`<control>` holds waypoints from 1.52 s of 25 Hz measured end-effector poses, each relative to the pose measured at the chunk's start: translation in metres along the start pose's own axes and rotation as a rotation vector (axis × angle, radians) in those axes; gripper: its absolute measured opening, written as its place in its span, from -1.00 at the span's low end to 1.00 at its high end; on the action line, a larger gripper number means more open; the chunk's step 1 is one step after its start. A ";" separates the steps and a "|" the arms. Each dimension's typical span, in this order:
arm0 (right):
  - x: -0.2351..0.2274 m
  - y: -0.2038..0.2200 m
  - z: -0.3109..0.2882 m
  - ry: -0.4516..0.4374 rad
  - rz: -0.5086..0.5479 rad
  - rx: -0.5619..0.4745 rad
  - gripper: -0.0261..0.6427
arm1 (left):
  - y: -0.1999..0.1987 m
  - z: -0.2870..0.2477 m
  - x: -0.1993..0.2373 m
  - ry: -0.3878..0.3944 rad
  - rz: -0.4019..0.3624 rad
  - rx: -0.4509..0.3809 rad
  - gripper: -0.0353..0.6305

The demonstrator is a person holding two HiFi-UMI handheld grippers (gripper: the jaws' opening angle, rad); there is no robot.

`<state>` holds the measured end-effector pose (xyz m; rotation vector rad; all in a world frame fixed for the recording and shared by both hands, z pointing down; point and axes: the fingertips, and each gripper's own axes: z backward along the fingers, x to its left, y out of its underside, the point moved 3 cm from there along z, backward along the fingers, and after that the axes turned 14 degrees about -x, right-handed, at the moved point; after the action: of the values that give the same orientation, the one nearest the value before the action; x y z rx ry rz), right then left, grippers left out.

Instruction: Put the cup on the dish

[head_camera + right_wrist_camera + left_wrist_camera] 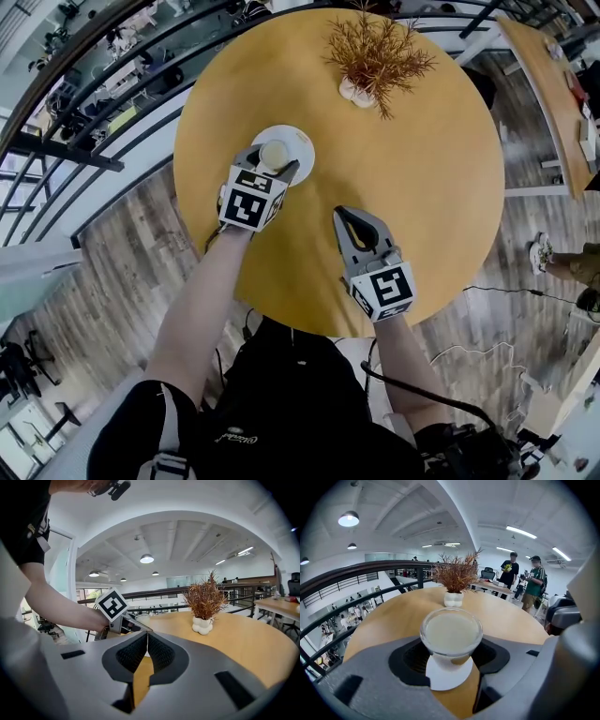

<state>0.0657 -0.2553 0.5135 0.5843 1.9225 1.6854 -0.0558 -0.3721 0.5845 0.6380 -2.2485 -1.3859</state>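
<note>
A clear cup (273, 153) with a pale, milky inside stands between the jaws of my left gripper (274, 162), over the white round dish (298, 148) on the round wooden table (422, 187). In the left gripper view the cup (451, 637) fills the gap of the left gripper (450, 657), both pads lie against its sides, and the dish (447, 676) shows right under its base. Whether the base touches the dish I cannot tell. My right gripper (343, 215) rests shut and empty over the table's near side, to the right of the cup; its jaws (147, 634) meet at the tips.
A dry brown plant in a white pot (375, 56) stands at the table's far side, beyond the dish. A balcony railing (103, 122) curves round the table's left. A second table (548, 84) is at the far right. Two people (532, 588) stand in the background.
</note>
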 end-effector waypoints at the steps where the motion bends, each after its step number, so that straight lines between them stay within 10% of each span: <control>1: 0.000 0.000 -0.001 -0.001 0.000 0.002 -0.90 | 0.000 -0.004 0.002 -0.003 0.000 0.007 -0.13; 38: -0.008 0.010 0.003 0.028 -0.009 0.036 -0.90 | 0.037 -0.049 0.020 -0.021 -0.042 0.139 -0.13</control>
<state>0.0739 -0.2563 0.5237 0.5679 1.9754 1.6649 -0.0504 -0.4035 0.6406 0.7225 -2.3766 -1.2695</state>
